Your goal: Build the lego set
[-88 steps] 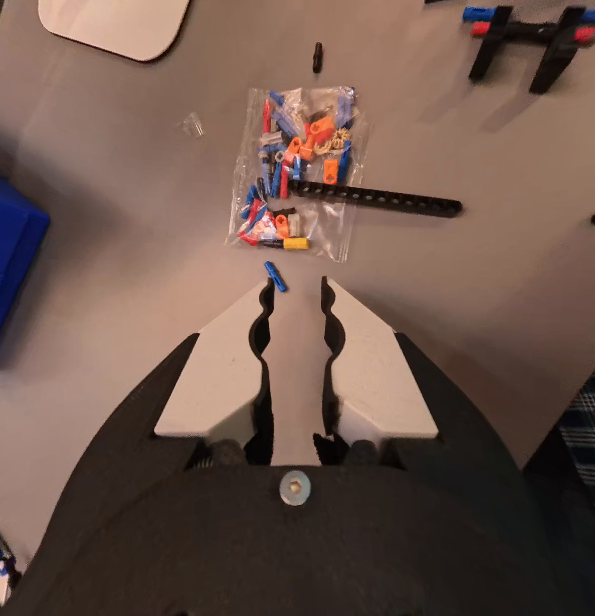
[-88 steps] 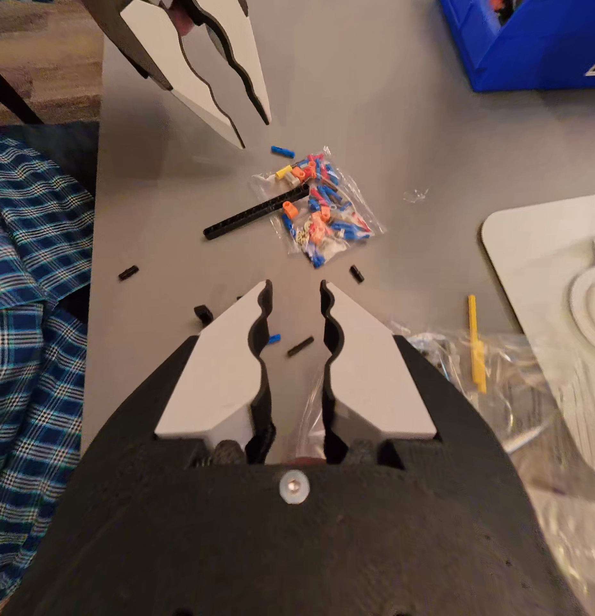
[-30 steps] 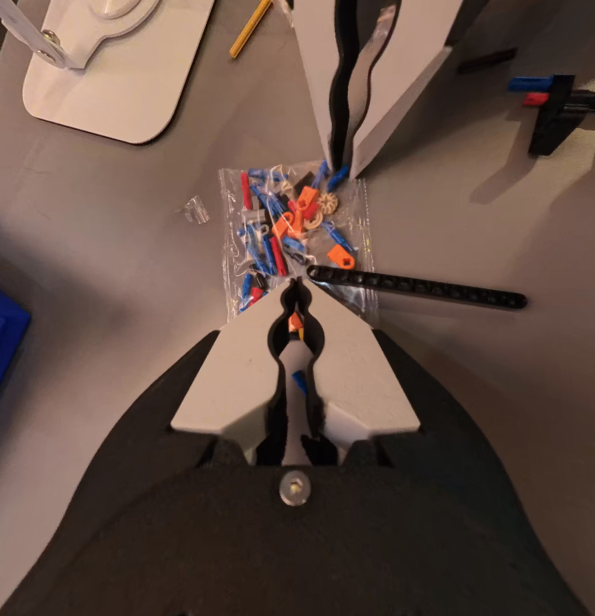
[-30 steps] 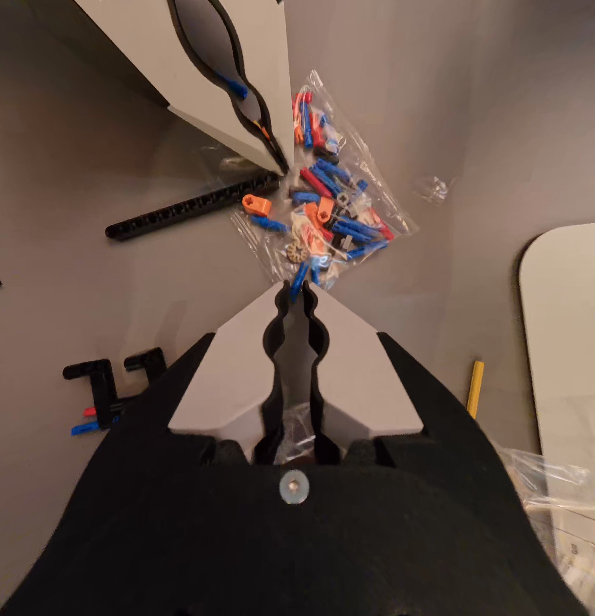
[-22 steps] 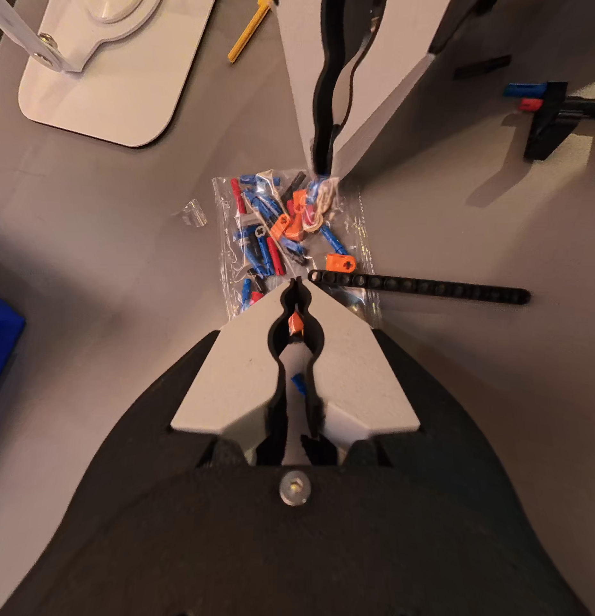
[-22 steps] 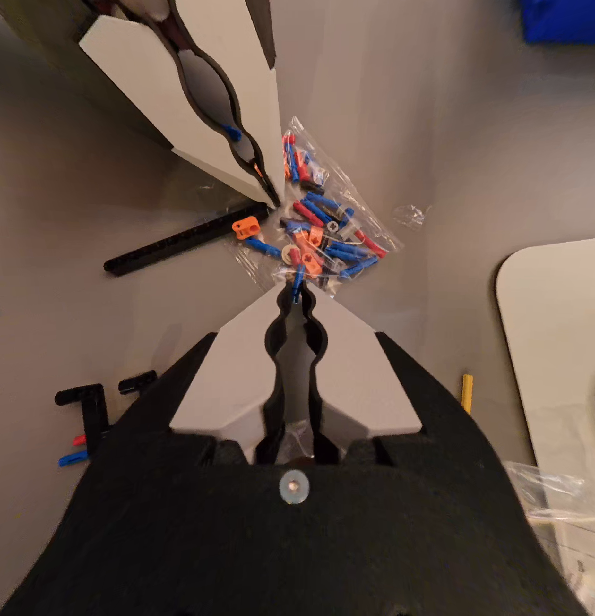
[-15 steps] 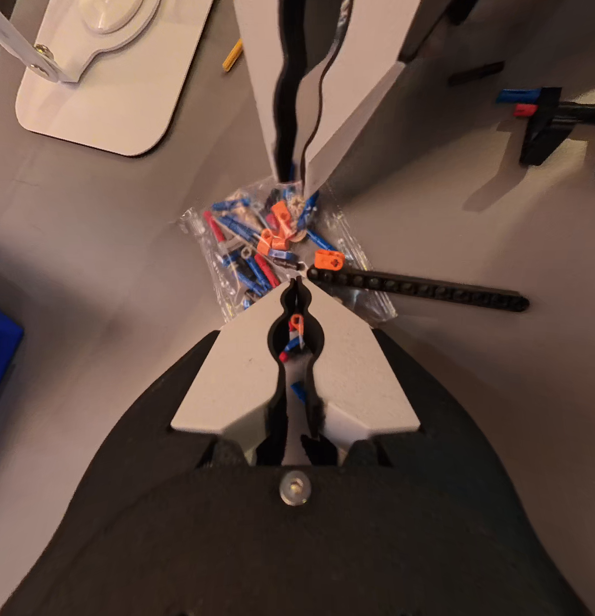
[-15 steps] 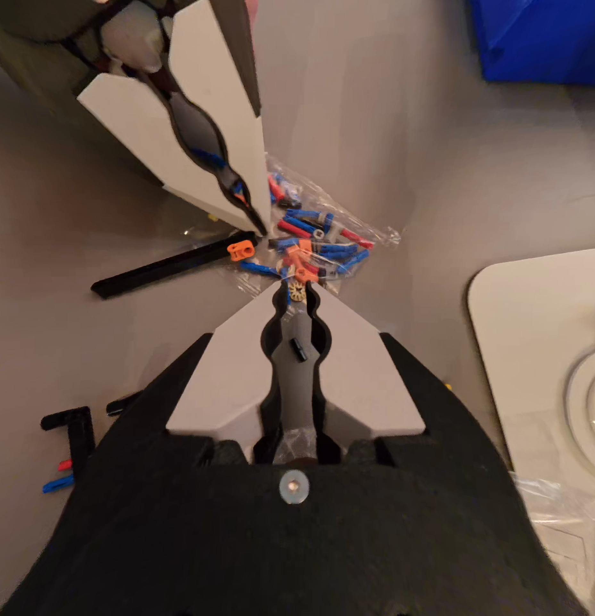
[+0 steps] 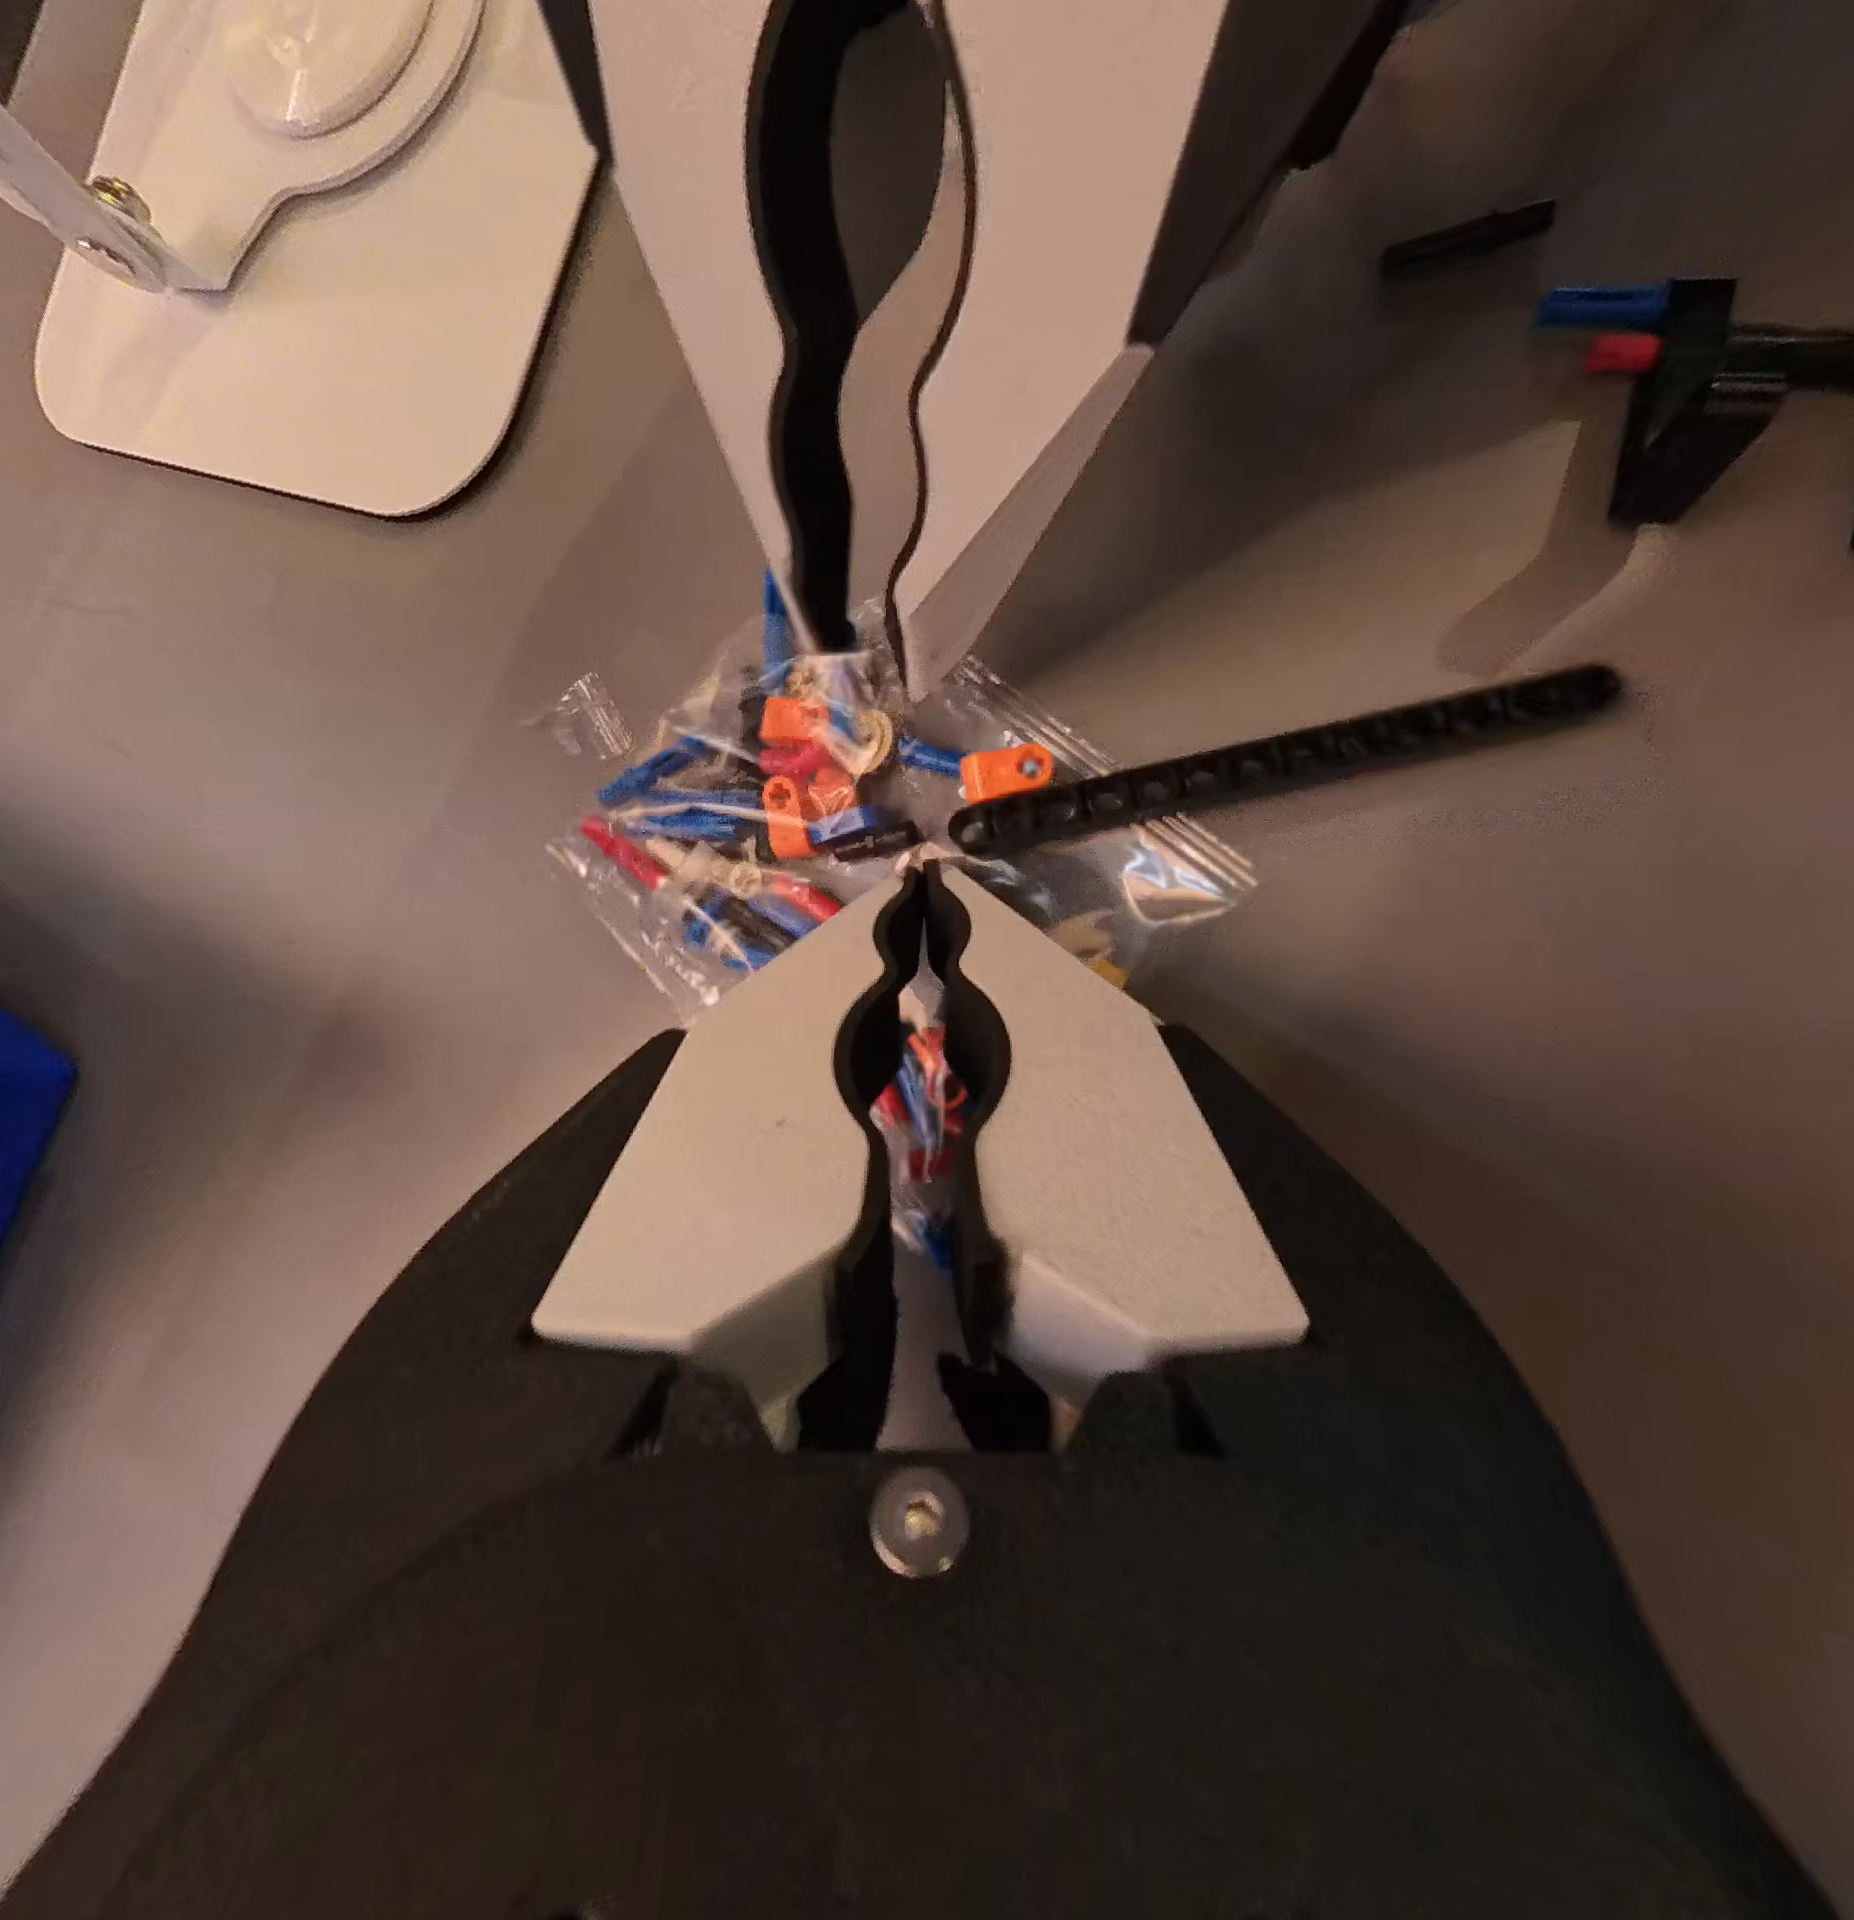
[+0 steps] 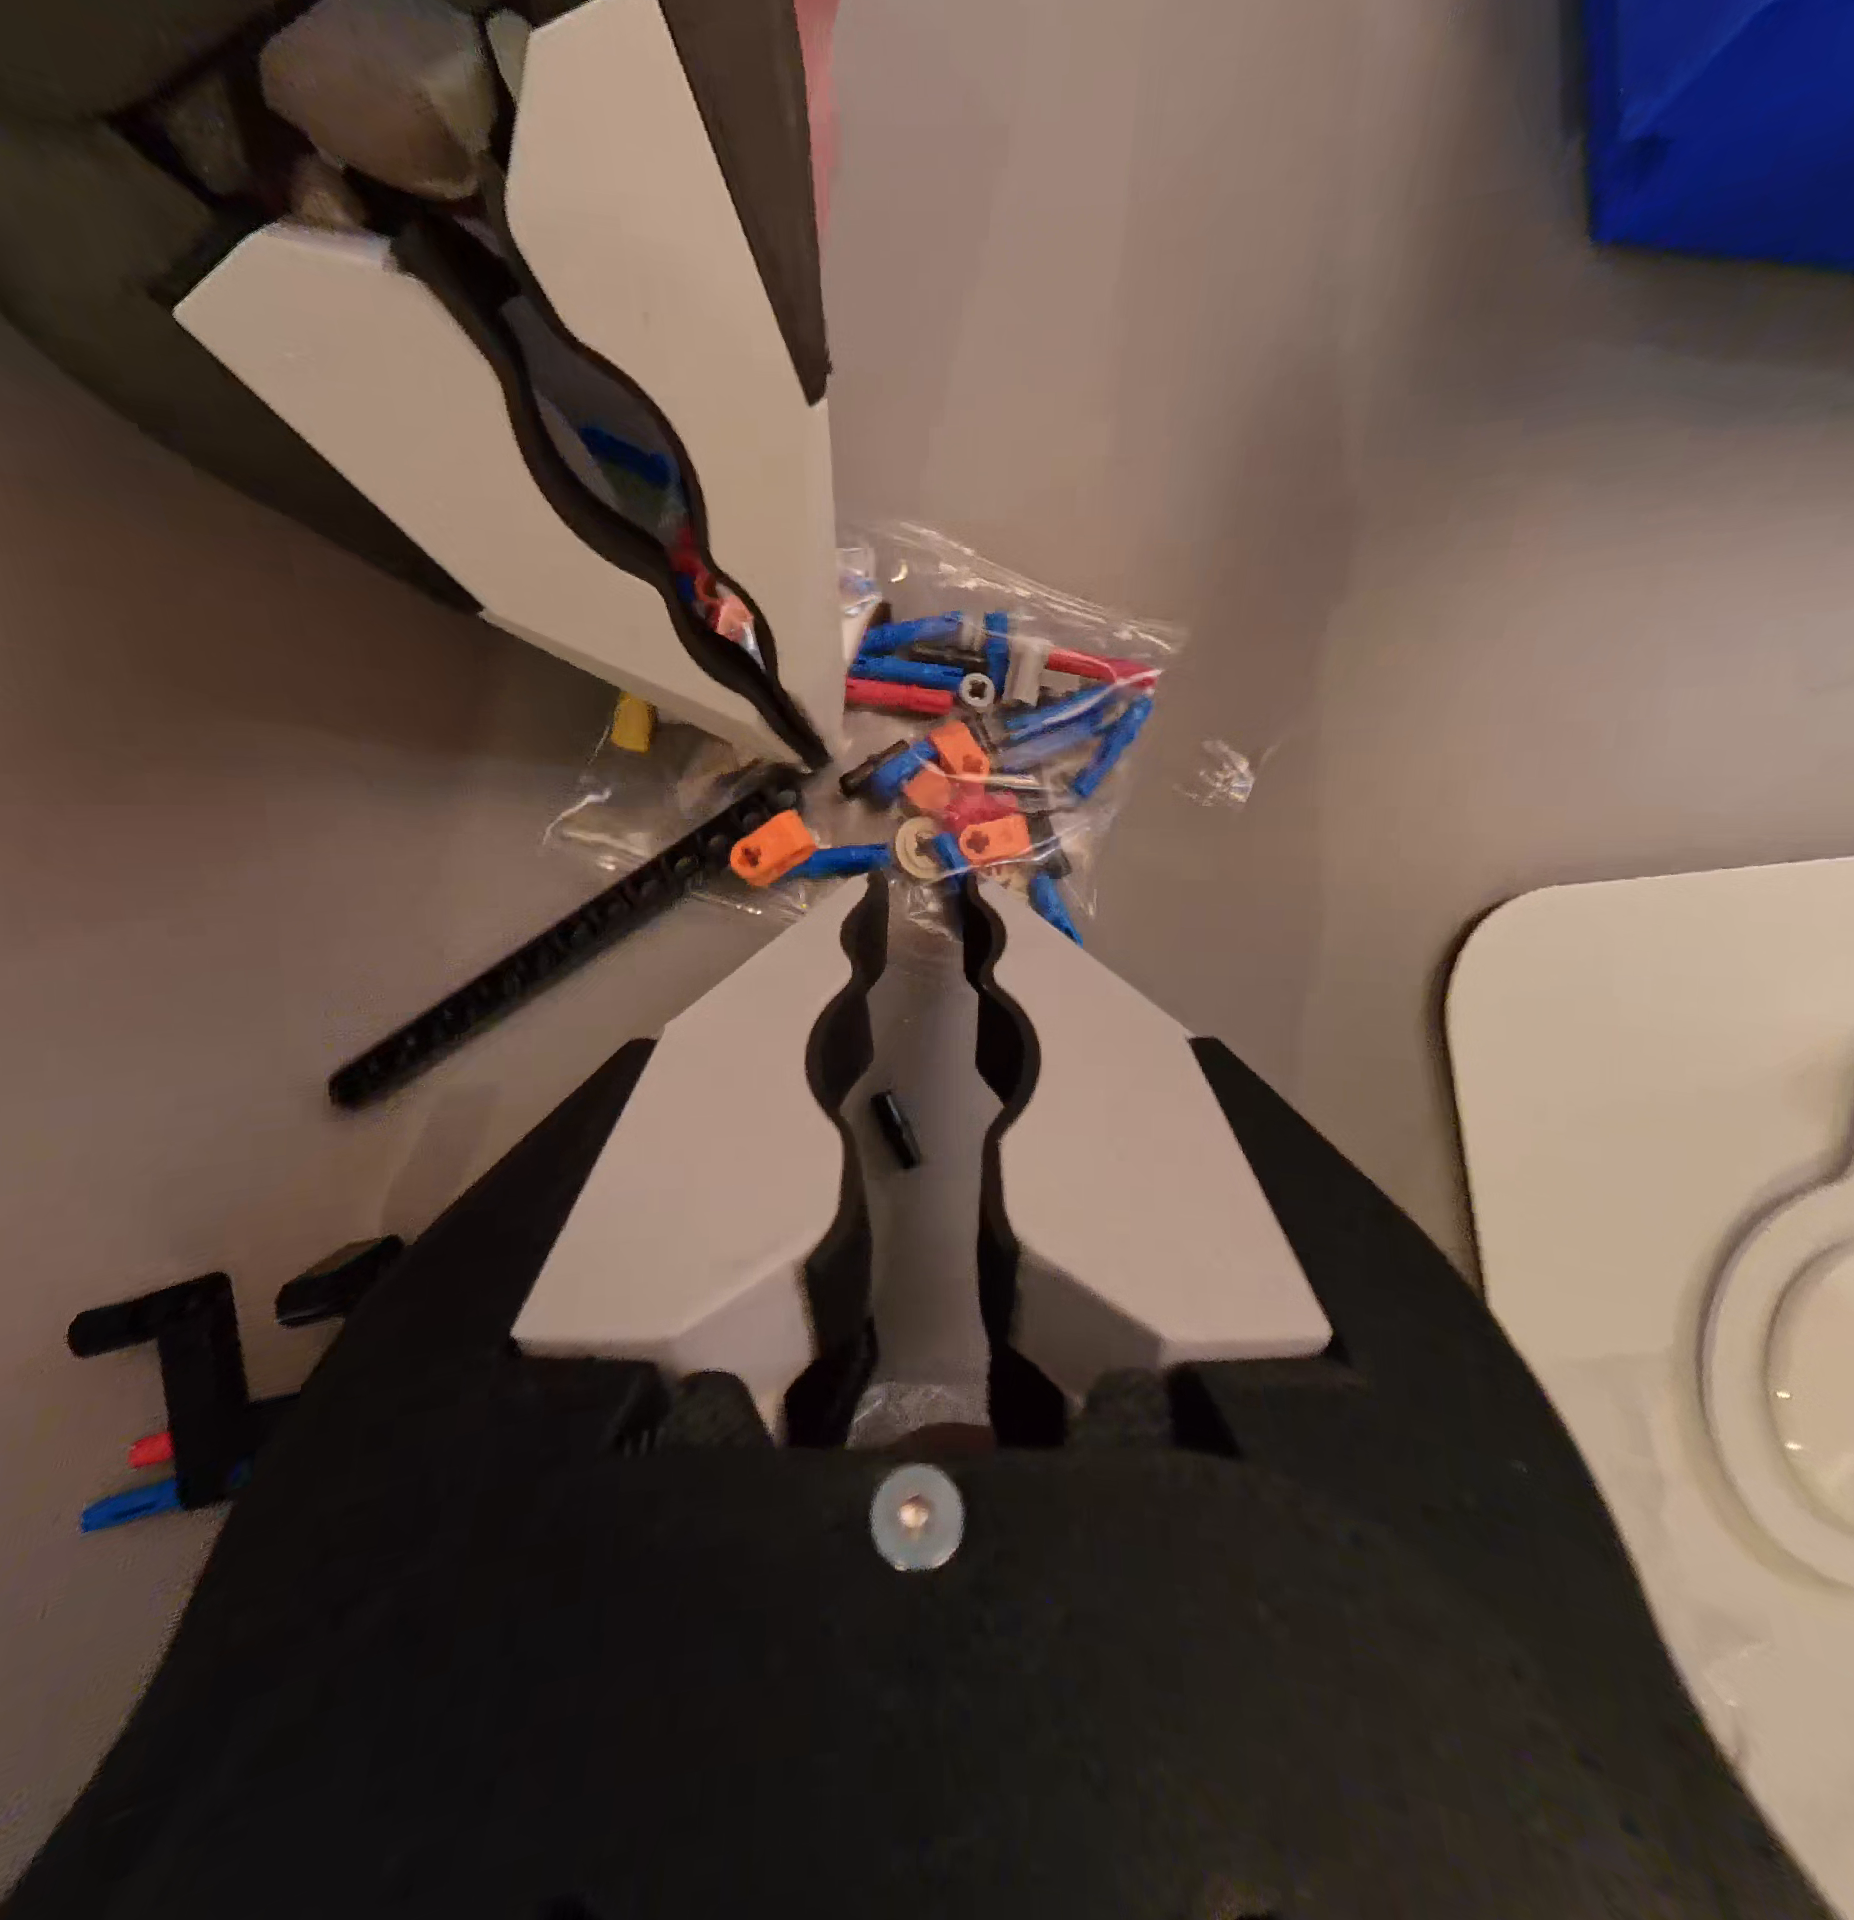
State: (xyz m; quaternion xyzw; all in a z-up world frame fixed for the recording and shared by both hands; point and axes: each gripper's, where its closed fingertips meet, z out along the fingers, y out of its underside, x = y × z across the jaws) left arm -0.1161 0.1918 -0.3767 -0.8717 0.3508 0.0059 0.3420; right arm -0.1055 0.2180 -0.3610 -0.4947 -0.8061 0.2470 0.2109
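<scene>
A clear plastic bag of small blue, red and orange Lego pins lies bunched on the grey table; it also shows in the right wrist view. My left gripper is shut on the bag's near edge, with pins visible between its fingers; it shows from the other side in the right wrist view. My right gripper pinches the bag's opposite edge, its tips a narrow gap apart on bunched plastic, and faces me in the left wrist view. A long black beam lies across the bag, and the right wrist view shows it too.
A black assembly with blue and red pins lies right of the bag. A white board sits at the back left, a blue box at the left edge. A small black pin lies on the table between my right fingers.
Both grippers closed on opposite edges of the bag and drew closer together. The bag has crumpled and turned, and the black beam has swung with it.
</scene>
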